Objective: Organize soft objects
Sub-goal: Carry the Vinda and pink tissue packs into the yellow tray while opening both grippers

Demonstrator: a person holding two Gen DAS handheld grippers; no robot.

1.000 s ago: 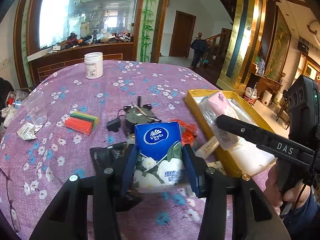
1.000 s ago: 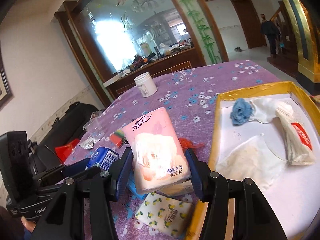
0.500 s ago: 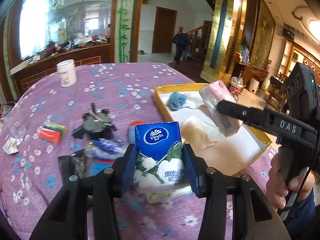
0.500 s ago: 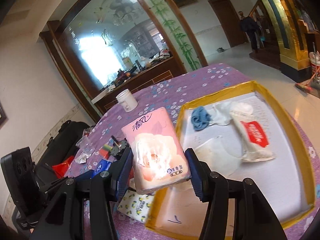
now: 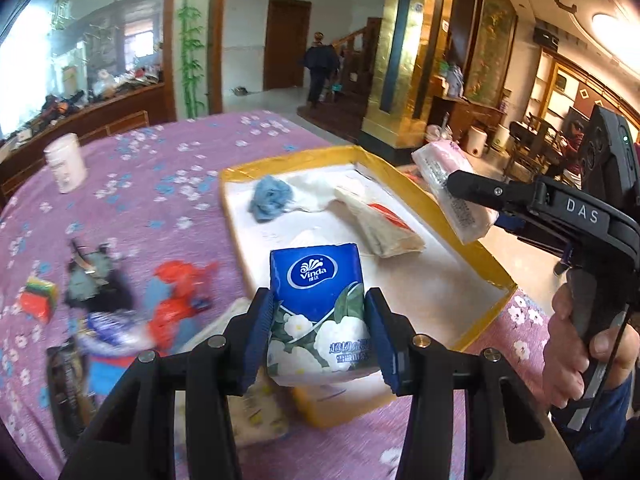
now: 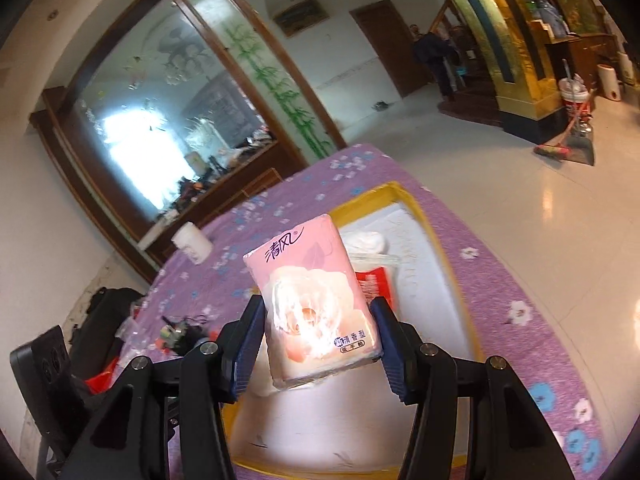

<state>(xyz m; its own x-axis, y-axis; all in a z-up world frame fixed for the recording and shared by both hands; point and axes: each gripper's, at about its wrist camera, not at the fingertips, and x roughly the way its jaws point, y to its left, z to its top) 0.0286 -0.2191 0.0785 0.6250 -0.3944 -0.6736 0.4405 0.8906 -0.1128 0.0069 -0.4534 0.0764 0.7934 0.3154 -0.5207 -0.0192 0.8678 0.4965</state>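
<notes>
1. Carrying two tissue packs over to the box looks like the step in hand. The left gripper (image 5: 318,316) is clamped on a blue-and-white soft tissue pack with a flower print (image 5: 320,308), pads pressed on both its sides, held up off the table just over the near edge of the yellow-rimmed shallow cardboard box with a white floor (image 5: 404,190).

2. The right gripper (image 6: 318,332) is closed on a pink plastic-wrapped tissue pack with a pale rose picture (image 6: 312,304). From the left wrist view that pack hangs over the box's right rim, off the table too.

3. What's already in the box: a crumpled blue cloth (image 5: 270,198) near the far left corner, some white cloth or paper next to it, a clear bag of folded napkins with a red label (image 5: 380,222) around the middle, and a flat white piece on the floor closer in. Near-right part of the floor looks bare.

4. Next move, as a guess: lower each pack onto a bare bit of the floor, then let go. They're squishy, so best released low or they'll likely tip onto the napkin bag.

5. Still out on the purple flowered tablecloth (image 5: 160,172), left of the box: a blurry heap with red and blue bits and some dark gear. Too smeared to sort soft from hard. A white jar (image 5: 66,162) sits toward the far left edge.
</notes>
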